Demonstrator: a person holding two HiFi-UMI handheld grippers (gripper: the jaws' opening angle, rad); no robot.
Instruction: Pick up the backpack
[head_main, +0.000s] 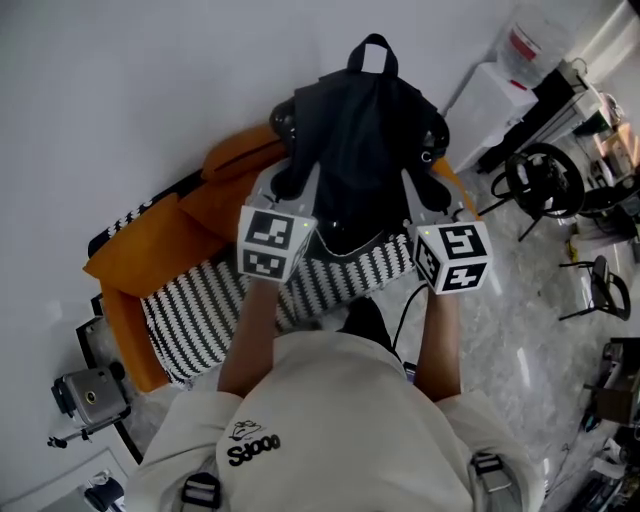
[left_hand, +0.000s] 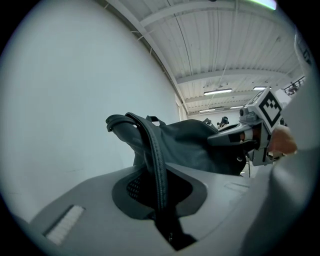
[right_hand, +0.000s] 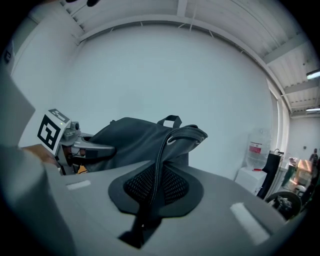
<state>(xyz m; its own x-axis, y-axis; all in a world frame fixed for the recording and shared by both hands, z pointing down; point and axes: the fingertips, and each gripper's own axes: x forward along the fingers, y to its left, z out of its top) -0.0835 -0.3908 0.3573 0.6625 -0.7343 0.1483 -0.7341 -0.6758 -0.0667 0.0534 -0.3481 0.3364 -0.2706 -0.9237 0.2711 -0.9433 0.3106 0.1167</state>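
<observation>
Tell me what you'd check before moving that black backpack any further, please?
1. Left claw shut on one black padded shoulder strap: ok.
2. Right claw shut on the other strap: ok.
3. Black fabric backpack hangs roughly evenly between both claws: ok.
4. Backpack's underside clear of the orange armchair and its black-and-white striped cushion: cannot tell.
5. Free floor on the person's right: not ok; a white water dispenser and black gear crowd it.
</observation>
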